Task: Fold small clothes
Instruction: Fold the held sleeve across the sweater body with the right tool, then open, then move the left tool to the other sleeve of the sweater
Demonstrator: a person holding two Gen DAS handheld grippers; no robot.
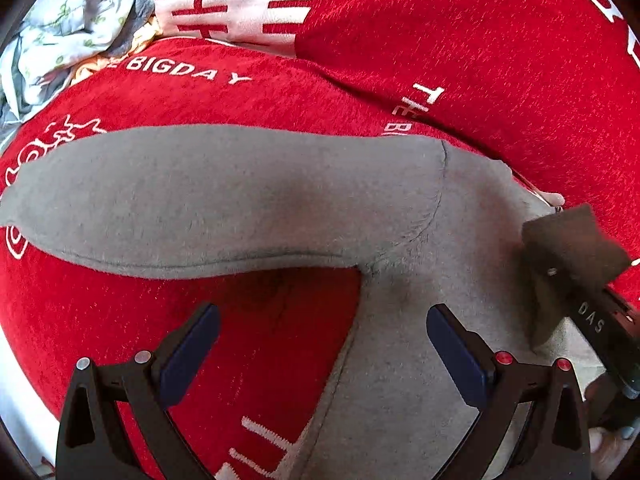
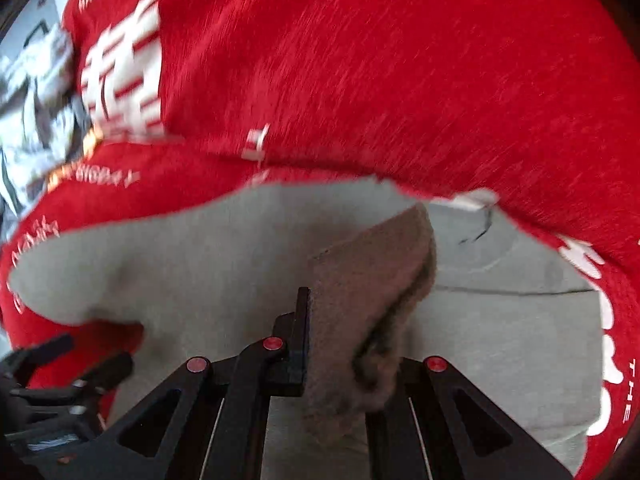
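Grey garment [image 1: 240,200] under wide left tongs [image 1: 320,344], a fold pinched in right tongs [image 2: 320,344].

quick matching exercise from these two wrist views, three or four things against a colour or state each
Things:
1. left tool
2. right tool
3. grey garment
4. blanket

States:
a. red with white lettering
b. spread flat, sleeve stretched out sideways
c. open, nothing between the pads
d. shut on a fold of grey fabric

Pairs: 1-c, 2-d, 3-b, 4-a
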